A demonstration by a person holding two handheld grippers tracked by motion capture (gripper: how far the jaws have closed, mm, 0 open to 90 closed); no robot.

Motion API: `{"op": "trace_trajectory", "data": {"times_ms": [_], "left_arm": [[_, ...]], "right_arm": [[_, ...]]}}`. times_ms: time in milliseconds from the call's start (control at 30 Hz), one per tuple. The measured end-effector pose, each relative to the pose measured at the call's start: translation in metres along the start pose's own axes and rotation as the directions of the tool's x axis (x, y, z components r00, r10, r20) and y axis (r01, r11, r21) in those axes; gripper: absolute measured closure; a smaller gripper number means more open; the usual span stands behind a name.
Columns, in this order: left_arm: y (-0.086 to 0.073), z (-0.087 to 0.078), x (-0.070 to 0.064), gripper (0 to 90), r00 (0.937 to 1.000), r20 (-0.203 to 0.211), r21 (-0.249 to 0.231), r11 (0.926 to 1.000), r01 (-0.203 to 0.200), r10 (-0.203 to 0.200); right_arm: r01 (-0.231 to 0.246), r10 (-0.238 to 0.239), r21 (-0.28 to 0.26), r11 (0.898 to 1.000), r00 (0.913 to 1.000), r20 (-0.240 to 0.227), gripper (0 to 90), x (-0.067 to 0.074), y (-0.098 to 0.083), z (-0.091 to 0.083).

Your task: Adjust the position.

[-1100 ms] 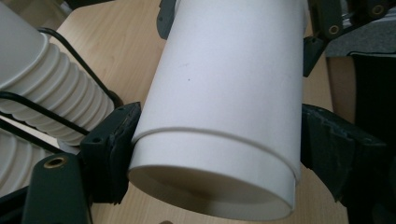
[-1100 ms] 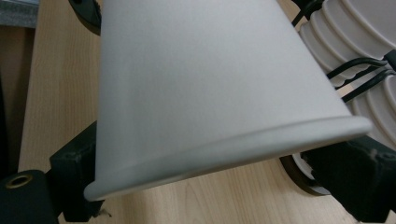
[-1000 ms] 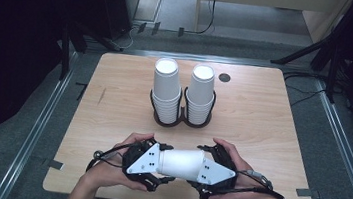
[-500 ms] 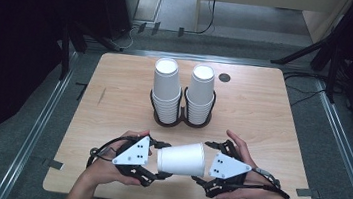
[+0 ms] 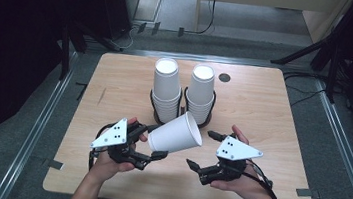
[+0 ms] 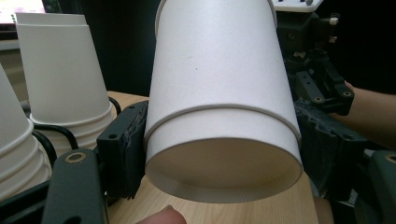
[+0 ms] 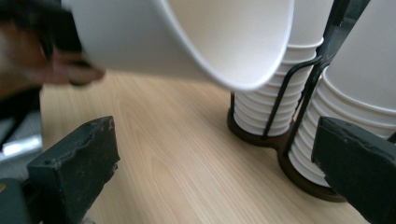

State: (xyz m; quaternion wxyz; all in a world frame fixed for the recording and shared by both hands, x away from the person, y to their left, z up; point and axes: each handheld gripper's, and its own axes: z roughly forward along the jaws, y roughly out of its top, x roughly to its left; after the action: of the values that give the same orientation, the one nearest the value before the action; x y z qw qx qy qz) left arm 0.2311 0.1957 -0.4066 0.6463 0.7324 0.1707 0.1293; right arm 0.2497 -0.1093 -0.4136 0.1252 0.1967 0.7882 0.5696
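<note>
Holding a single paper cup (image 5: 176, 134) by its base, the left gripper (image 5: 151, 147) is clamped on it, cup tipped on its side above the table (image 5: 272, 120), mouth toward the two cup stacks (image 5: 168, 91) in the wire holder (image 5: 181, 111). Right gripper (image 5: 202, 150) jaws have just been opening; spread wide, nothing between them. Next, likely: set cup upright or restack it.

Overhead view facing forward, claw cameras close, sharing cup (image 5: 176, 133)

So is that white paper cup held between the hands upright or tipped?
Tipped: the white paper cup lies nearly sideways, mouth toward the right gripper.
</note>
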Motion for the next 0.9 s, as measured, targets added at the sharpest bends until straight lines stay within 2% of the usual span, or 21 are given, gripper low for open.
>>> {"op": "trace_trajectory", "data": {"times_ms": [67,100,133,167,267,433,533,667,700,767,800,867,900], "left_arm": [[-0.002,0.003,0.000,25.0,1.0000,0.005,-0.013,0.9999,0.007,-0.006],[-0.002,0.003,0.000,25.0,1.0000,0.005,-0.013,0.9999,0.007,-0.006],[-0.003,0.004,-0.001,25.0,0.9999,0.009,-0.020,0.9998,0.007,-0.007],[-0.004,0.006,-0.003,25.0,0.9999,0.010,-0.030,0.9996,-0.001,0.002],[-0.006,0.009,-0.005,24.9,0.9999,0.005,-0.043,0.9990,-0.012,0.012],[-0.008,0.012,-0.006,24.9,0.9998,0.001,-0.055,0.9983,-0.018,0.018],[-0.010,0.015,-0.009,24.9,0.9995,-0.003,-0.052,0.9982,-0.031,0.031],[-0.014,0.020,-0.012,24.7,0.9990,-0.015,-0.055,0.9975,-0.044,0.043],[-0.014,0.021,-0.012,24.7,0.9986,-0.020,-0.054,0.9973,-0.049,0.048],[-0.015,0.021,-0.013,24.5,0.9983,-0.025,-0.057,0.9970,-0.053,0.052],[-0.015,0.021,-0.012,24.3,0.9981,-0.026,-0.055,0.9969,-0.057,0.056],[-0.016,0.021,-0.012,24.0,0.9981,-0.024,-0.047,0.9972,-0.058,0.057],[-0.016,0.021,-0.012,23.8,0.9980,-0.025,-0.037,0.9975,-0.060,0.059]], "right_arm": [[-0.044,0.043,-0.025,0.999,0.9988,-0.023,1.1,0.001,0.002,0.001],[-0.044,0.043,-0.025,0.999,0.9988,-0.023,1.1,0.001,0.002,0.001],[-0.072,0.071,-0.041,0.997,0.9971,-0.029,1.1,0.002,0.004,0.002],[-0.117,0.114,-0.064,0.991,0.9925,-0.045,0.5,0.003,0.006,0.004],[-0.208,0.201,-0.098,0.973,0.9762,-0.082,0.0,0.001,0.008,0.004],[-0.340,0.315,-0.157,0.927,0.9345,-0.165,0.0,-0.004,0.009,0.003],[-0.415,0.377,-0.175,0.893,0.9016,-0.211,0.0,-0.006,0.009,0.002],[-0.467,0.422,-0.190,0.863,0.8755,-0.235,2.5,-0.008,0.009,0.002],[-0.486,0.438,-0.193,0.853,0.8652,-0.245,3.2,-0.010,0.008,0.002],[-0.530,0.475,-0.189,0.826,0.8370,-0.272,4.7,-0.013,0.006,0.002],[-0.539,0.480,-0.191,0.821,0.8310,-0.281,5.4,-0.014,0.005,0.002],[-0.532,0.476,-0.194,0.824,0.8365,-0.272,6.4,-0.013,0.004,0.002],[-0.522,0.468,-0.200,0.829,0.8432,-0.265,7.0,-0.012,0.005,0.002]]}}
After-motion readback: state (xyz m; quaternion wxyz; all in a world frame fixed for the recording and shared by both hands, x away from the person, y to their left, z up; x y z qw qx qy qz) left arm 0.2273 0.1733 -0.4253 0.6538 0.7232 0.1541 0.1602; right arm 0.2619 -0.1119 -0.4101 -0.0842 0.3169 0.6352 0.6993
